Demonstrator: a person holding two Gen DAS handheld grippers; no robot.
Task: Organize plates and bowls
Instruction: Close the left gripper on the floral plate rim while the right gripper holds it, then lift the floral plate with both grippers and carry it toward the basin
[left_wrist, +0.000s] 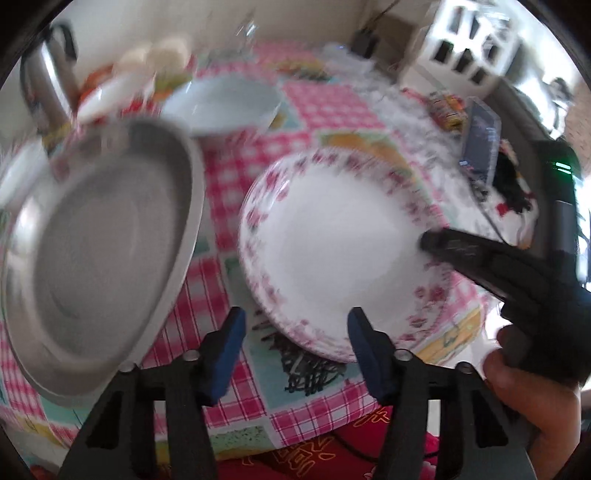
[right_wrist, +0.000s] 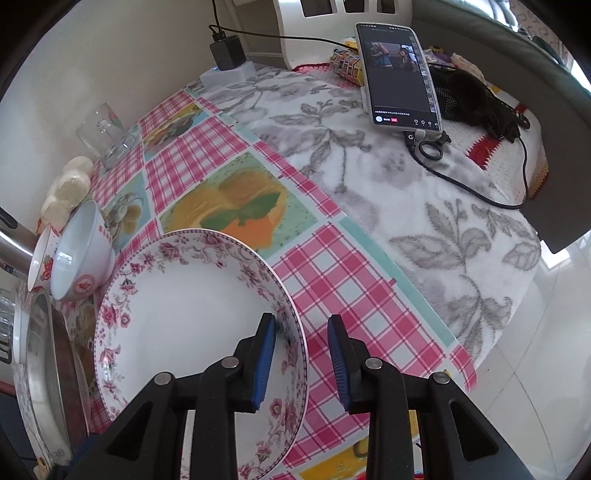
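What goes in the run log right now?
left gripper: open, over floral plate edge | right gripper: open, straddling plate rim | steel dish: beside plate
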